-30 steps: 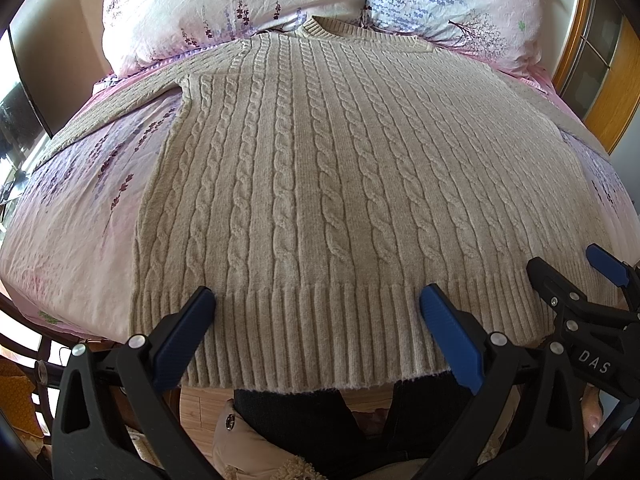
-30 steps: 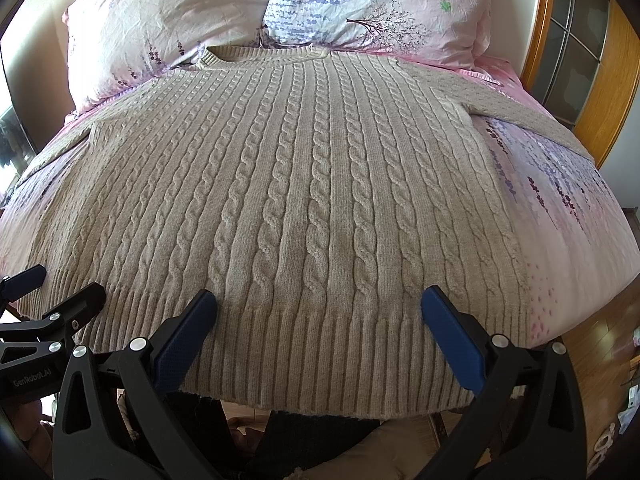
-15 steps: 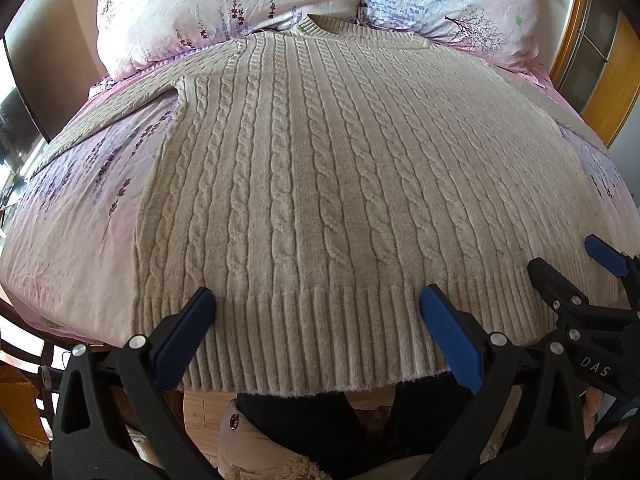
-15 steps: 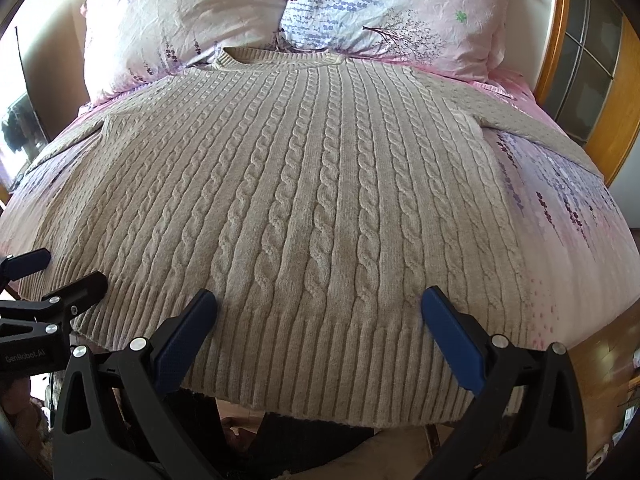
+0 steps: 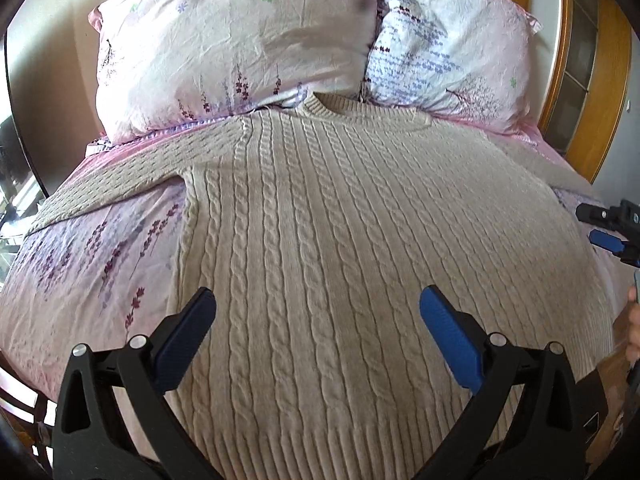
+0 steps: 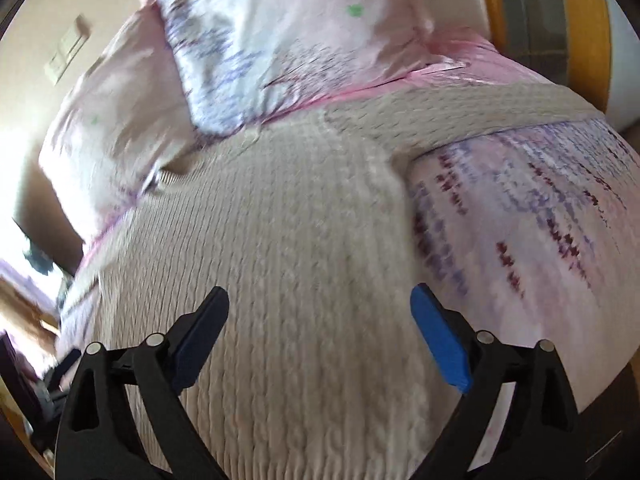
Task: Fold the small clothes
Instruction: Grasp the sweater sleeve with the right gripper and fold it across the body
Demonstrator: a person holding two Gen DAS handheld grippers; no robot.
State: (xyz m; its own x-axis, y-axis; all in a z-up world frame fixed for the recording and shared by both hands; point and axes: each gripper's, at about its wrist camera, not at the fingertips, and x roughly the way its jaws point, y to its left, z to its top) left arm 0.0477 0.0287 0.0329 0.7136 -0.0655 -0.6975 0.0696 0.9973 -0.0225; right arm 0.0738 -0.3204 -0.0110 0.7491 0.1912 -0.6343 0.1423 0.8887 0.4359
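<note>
sweater (image 5: pixel 360 260) flat on bed (image 5: pixel 80 280), both tools wide

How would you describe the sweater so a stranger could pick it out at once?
Start from the bed with its pink flowered sheet. Below the two pillows lies the sweater, spread flat, its collar towards them. It alone is plain beige cable knit; everything around it is printed cloth.

Right wrist view smeared — sweater (image 6: pixel 304 240) cables blurred; hem cut off.
</note>
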